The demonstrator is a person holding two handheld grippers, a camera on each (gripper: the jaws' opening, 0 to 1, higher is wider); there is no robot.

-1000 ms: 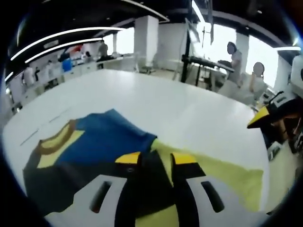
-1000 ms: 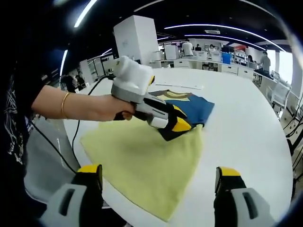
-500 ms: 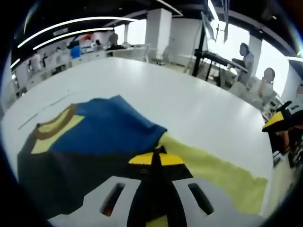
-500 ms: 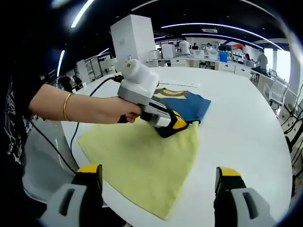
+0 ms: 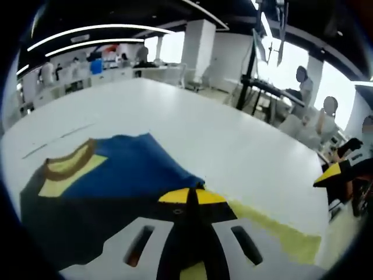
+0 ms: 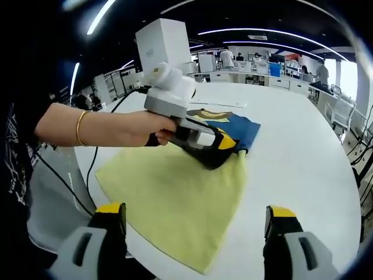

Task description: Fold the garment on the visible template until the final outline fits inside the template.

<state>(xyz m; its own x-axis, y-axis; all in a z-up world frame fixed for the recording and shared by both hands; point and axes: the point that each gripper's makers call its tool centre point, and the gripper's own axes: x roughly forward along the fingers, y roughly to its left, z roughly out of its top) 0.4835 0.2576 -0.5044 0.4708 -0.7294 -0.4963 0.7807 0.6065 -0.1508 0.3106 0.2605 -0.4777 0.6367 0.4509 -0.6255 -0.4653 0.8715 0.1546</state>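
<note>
In the left gripper view, the left gripper (image 5: 187, 195) at bottom centre is clenched on the dark hem of the garment (image 5: 116, 175), which lies mid-left on the white table (image 5: 221, 140). In the right gripper view, the right gripper (image 6: 195, 217) at the bottom stands released above the yellow template (image 6: 175, 204) at centre; the garment sits beyond the template's far edge, so folding seems barely begun, and no containers appear.

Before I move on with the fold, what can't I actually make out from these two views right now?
- Garment, right gripper view: its near part is hidden behind the left gripper and the hand.
- Grasp point, left gripper view: the shut jaws cover the pinched fabric.
- Yellow template, left gripper view: mostly behind the gripper body.
- Right gripper: jaws open, bases cut off by the bottom edge.
</note>
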